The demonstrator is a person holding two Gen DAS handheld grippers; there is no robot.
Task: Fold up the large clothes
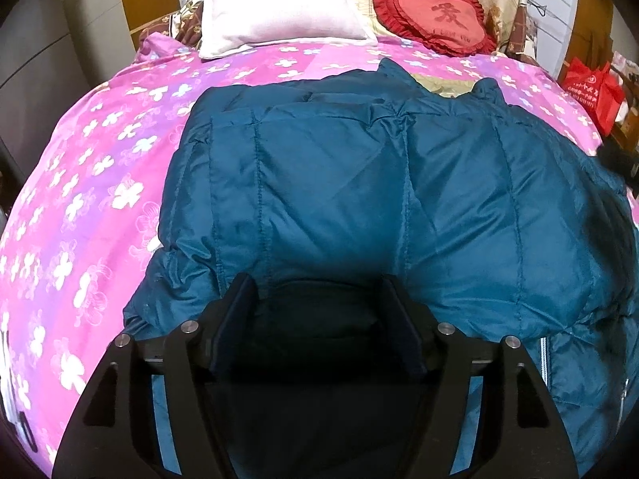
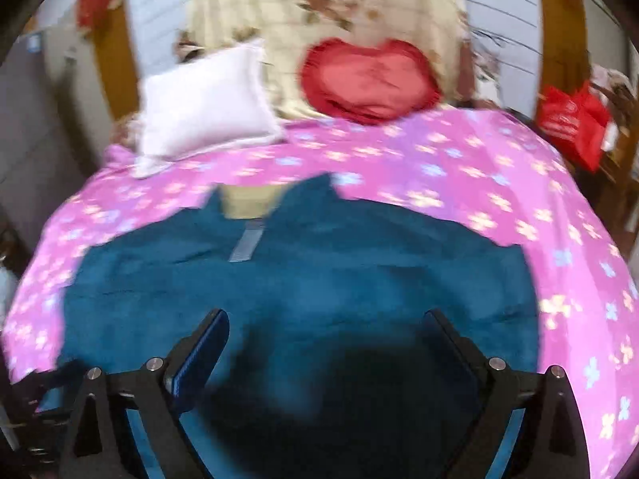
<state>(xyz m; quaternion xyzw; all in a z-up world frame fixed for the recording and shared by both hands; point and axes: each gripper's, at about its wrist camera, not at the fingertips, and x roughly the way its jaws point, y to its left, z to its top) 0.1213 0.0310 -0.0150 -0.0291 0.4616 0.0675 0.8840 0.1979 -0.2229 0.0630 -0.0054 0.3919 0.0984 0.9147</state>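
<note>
A large teal quilted down jacket (image 1: pixel 359 183) lies on a bed with a pink flowered cover (image 1: pixel 100 167). In the left wrist view one side is folded over the body and a zipper shows at lower right. My left gripper (image 1: pixel 317 285) is open, low over the jacket's near edge, with a dark bulge of fabric between its fingers. In the blurred right wrist view the jacket (image 2: pixel 319 271) lies with its collar and pale lining toward the pillows. My right gripper (image 2: pixel 325 319) is wide open above the jacket's near part, holding nothing.
A white pillow (image 1: pixel 279 8) and a red heart-shaped cushion (image 1: pixel 435 12) lie at the head of the bed against a beige floral quilt (image 2: pixel 319 8). A red bag (image 1: pixel 595 92) stands right of the bed. Grey cabinets (image 1: pixel 40 60) stand at left.
</note>
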